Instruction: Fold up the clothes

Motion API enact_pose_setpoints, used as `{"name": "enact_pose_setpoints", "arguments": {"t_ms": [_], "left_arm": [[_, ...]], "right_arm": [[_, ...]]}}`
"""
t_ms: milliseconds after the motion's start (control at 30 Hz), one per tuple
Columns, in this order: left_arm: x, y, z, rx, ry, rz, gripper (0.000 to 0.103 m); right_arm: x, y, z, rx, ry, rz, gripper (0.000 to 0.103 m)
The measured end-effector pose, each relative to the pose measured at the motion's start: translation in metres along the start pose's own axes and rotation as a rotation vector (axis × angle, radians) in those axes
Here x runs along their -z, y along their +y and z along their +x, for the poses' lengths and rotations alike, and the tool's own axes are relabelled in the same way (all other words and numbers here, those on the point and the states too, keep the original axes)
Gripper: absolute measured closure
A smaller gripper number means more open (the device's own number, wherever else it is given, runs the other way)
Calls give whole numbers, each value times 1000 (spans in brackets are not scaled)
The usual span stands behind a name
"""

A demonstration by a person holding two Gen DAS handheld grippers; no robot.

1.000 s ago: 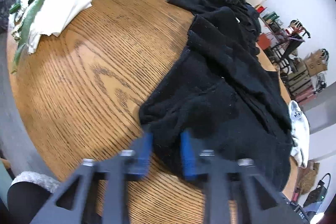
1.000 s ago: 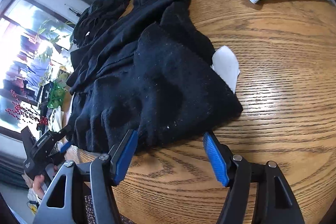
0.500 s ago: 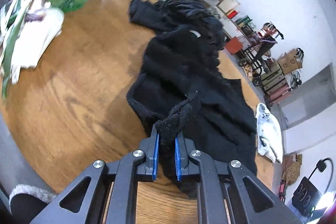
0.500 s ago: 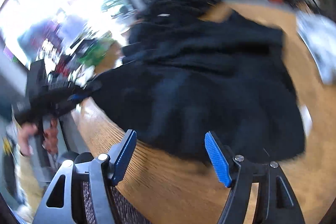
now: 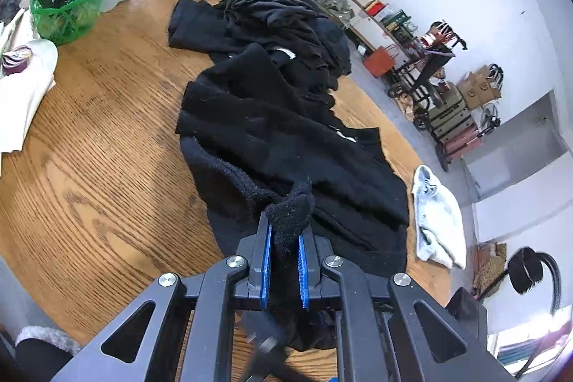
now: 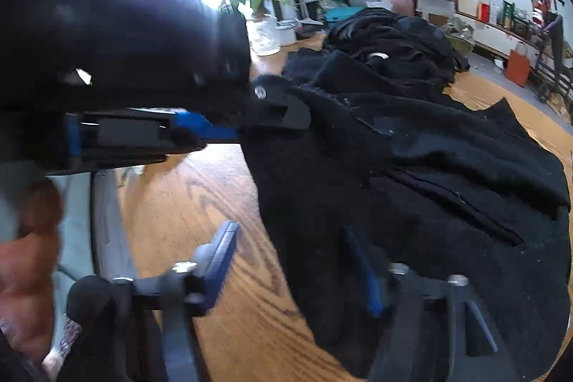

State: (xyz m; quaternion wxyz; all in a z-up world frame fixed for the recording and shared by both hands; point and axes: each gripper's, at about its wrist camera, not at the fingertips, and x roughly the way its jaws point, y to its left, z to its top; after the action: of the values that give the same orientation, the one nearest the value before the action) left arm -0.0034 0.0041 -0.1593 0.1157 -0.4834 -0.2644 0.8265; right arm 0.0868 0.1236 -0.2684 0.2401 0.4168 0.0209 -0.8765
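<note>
- Left wrist view: the left gripper (image 5: 283, 269) is clamped narrow on a bunched edge of the black garment (image 5: 286, 145), the fuzzy hem pinched between its blue pads (image 5: 265, 265) and raised off the desk (image 5: 89, 167). Holding the hem at an edge, not the middle, probably gives a clean line to fold along.
- The garment lies spread across the middle of the desk, with a heap of other dark clothes (image 5: 283, 17) touching its far end.
- Right wrist view: the right gripper (image 6: 297, 269) is closing at the garment's near edge. One blue pad (image 6: 222, 260) stands over bare wood; the other is dark and blurred against the cloth. The frame does not show whether any fabric is pinched yet.
- The same view shows the left gripper from the side, close by along the same hem. The pairing suggests a two-point hold, so the edge can be carried over evenly.
- Open room: bare wood lies to the left of the garment in the left wrist view, enough to lay a fold.
- Limits: a white cloth (image 5: 21, 88) and a green basket (image 5: 64, 17) sit at the far left; a pale folded item (image 5: 437, 221) lies just beside the garment on the right, near the desk's rim.
- The near edge of the desk runs close under both grippers, so cloth dragged that way could slip off.
</note>
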Motion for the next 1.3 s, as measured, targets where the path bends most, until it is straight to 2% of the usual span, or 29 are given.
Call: {"name": "enact_pose_setpoints", "arguments": {"t_ms": [67,100,167,200,233,300,367,433,500,600,700,867,900,933,1000,1033,1067,1133,1167,1233,1300], "left_arm": [[0,5,3,8,15,-24,90],[1,8,4,3,21,-36,86],[2,13,3,13,31,-59,67],[2,15,2,19,36,-70,47],[2,18,1,44,39,-88,33],[1,25,-4,121,49,-121,27],[-1,26,-6,95,51,-116,26],[-1,31,-4,38,63,-137,26],[2,43,0,70,85,-200,26],[4,54,10,70,110,-270,26],[1,49,22,64,126,-271,26],[-2,34,40,31,147,-212,27],[-2,35,41,37,133,-211,31],[-3,35,41,30,114,-198,56],[-3,36,39,-9,71,-162,80],[-2,38,38,-15,60,-148,88],[-1,40,37,-2,57,-143,89],[3,43,34,22,50,-139,90],[4,44,33,27,44,-138,90],[6,44,27,26,31,-125,90],[9,45,24,36,25,-117,90]], "right_arm": [[-2,-5,5,11,24,2,84],[-3,-9,6,8,27,12,86],[-5,-15,7,-1,30,35,87],[-6,-19,6,-3,28,44,87],[-6,-20,4,-2,23,47,87],[-7,-20,2,4,15,40,87],[-8,-20,1,7,11,36,87],[-8,-19,1,4,12,37,87],[-7,-18,1,1,12,36,87],[-7,-16,1,0,13,26,87],[-6,-13,2,-2,18,11,87],[-4,-7,1,1,21,-7,87],[-4,-7,0,6,20,-12,87],[-4,-6,0,11,20,-16,87],[-3,-5,-1,21,21,-27,86],[-2,-5,-3,30,19,-32,83],[-2,-5,-6,44,15,-34,67],[2,-11,-17,82,3,-25,49],[5,-18,-25,98,-1,-10,37],[14,-35,-39,132,6,39,25],[31,-60,-58,178,22,117,24]]}}
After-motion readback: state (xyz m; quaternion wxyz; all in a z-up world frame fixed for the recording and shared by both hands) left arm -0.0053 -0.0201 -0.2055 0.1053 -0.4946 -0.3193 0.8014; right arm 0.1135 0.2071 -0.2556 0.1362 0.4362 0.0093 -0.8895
